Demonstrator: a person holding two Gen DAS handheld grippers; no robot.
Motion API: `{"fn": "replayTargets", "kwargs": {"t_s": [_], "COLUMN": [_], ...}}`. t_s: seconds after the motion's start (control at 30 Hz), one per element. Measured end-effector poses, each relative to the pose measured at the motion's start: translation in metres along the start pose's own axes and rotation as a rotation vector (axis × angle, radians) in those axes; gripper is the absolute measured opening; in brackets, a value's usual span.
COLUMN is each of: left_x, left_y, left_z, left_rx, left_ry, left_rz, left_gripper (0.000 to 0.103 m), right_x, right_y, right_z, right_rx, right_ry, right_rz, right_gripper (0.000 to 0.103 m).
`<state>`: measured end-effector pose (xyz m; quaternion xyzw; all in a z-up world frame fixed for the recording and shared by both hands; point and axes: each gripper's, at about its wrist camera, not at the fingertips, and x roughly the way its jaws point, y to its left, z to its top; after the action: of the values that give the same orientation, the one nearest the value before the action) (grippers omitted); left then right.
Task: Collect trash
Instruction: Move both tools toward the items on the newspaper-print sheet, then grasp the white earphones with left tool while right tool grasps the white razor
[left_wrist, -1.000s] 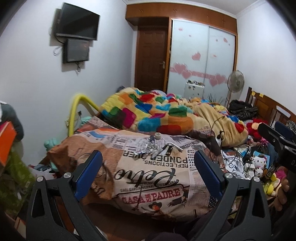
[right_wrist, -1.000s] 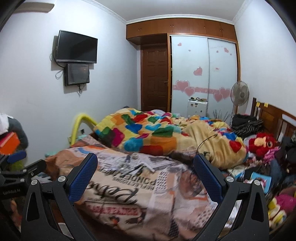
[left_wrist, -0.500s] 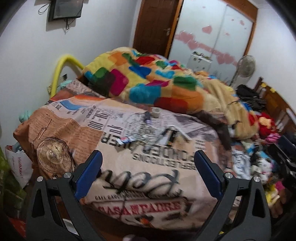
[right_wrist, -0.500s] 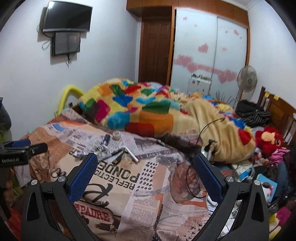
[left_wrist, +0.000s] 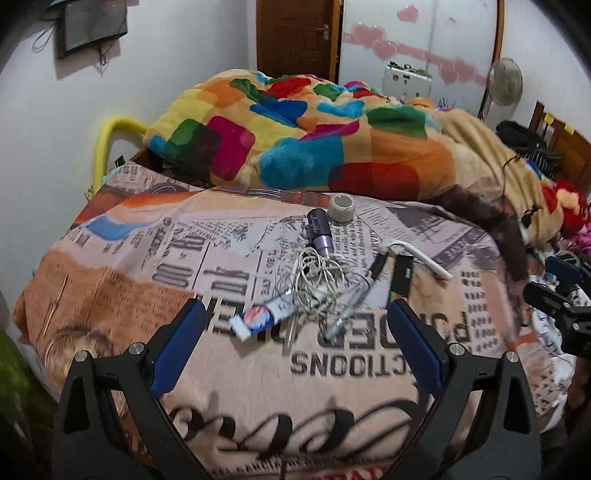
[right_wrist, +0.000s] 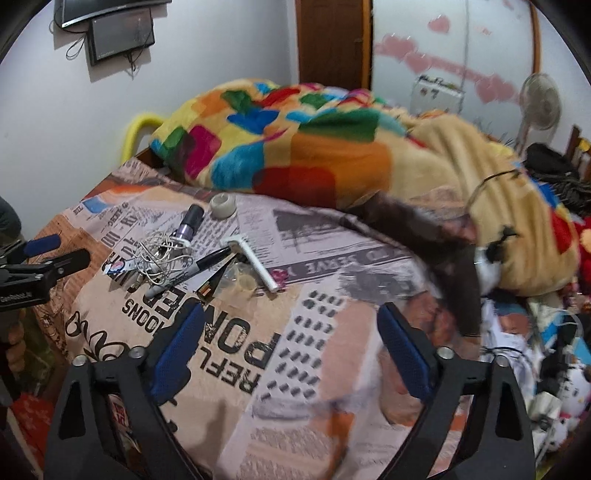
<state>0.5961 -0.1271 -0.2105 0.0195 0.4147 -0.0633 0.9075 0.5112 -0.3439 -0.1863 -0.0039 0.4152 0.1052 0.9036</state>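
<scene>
Left gripper (left_wrist: 295, 332) spread, empty, aimed down at the trash pile (left_wrist: 317, 280) on the newsprint bedspread (left_wrist: 332, 387), lining up a first pick. Right gripper (right_wrist: 291, 332) closing on nothing, the pile well off to its left.

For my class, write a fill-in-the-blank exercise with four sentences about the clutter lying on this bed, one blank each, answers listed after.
1. The roll of tape stands on a bedcover printed like a ____.
2. The tangled white cable lies partly over a small ____.
3. The black marker lies beside a white ____.
4. Nothing sits between the fingers of the left tool; its jaws stand ____.

Answers: newspaper; tube; razor; open
</scene>
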Motion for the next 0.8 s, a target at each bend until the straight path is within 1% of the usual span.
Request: {"fn": "replayTargets", "kwargs": {"t_s": [0.07, 0.1, 0.13, 0.17, 0.2, 0.27, 0.33, 0.4, 0.5, 0.57, 0.7, 0.73, 0.77, 0.8], "left_x": [0.013, 0.021, 0.028, 0.034, 0.042, 0.056, 0.067, 0.077, 0.088, 0.093, 0.103, 0.105, 0.106, 0.107], "left_y": [-0.002, -0.002, -0.003, -0.002, -0.002, 0.0, 0.0, 0.0, 0.003, 0.003, -0.001, -0.001, -0.002, -0.003], "left_z": [0.005, 0.008, 0.011, 0.012, 0.014, 0.017, 0.018, 0.018, 0.019, 0.019, 0.017, 0.017, 0.016, 0.015], "left_rx": [0.008, 0.009, 0.006, 0.001, -0.006, -0.014, -0.018, -0.022, -0.047, -0.052, -0.027, -0.024, -0.021, -0.016], "left_ry": [0.005, 0.006, 0.01, 0.015, 0.025, 0.04, 0.048, 0.053, 0.066, 0.071, 0.085, 0.087, 0.086, 0.082], "left_rz": [-0.004, -0.01, -0.025, -0.038, -0.05, -0.067, -0.08, -0.077, -0.082, -0.082, -0.064, -0.061, -0.06, -0.054], "left_gripper": [0.096, 0.092, 0.088, 0.082, 0.077, 0.072, 0.071, 0.071, 0.07, 0.07, 0.068, 0.066, 0.054, 0.041], "right_x": [0.017, 0.022, 0.033, 0.042, 0.046, 0.061, 0.077, 0.088, 0.105, 0.114, 0.124, 0.126, 0.127, 0.128], "right_y": [-0.001, -0.002, -0.003, -0.003, -0.003, -0.004, -0.003, -0.001, 0.004, 0.006, 0.01, 0.012, 0.014, 0.014], "right_z": [0.005, 0.007, 0.011, 0.014, 0.015, 0.021, 0.026, 0.03, 0.035, 0.037, 0.037, 0.036, 0.035, 0.035], "right_rx": [-0.007, -0.011, -0.017, -0.026, -0.031, -0.044, -0.057, -0.07, -0.075, -0.077, -0.091, -0.095, -0.099, -0.105], "right_ry": [0.018, 0.02, 0.033, 0.044, 0.051, 0.072, 0.097, 0.112, 0.139, 0.153, 0.165, 0.166, 0.169, 0.171], "right_rz": [0.036, 0.047, 0.064, 0.071, 0.079, 0.107, 0.153, 0.17, 0.224, 0.244, 0.253, 0.257, 0.259, 0.256], "right_gripper": [0.072, 0.069, 0.061, 0.054, 0.051, 0.04, 0.034, 0.032, 0.025, 0.021, 0.02, 0.016, 0.012, 0.011]}}
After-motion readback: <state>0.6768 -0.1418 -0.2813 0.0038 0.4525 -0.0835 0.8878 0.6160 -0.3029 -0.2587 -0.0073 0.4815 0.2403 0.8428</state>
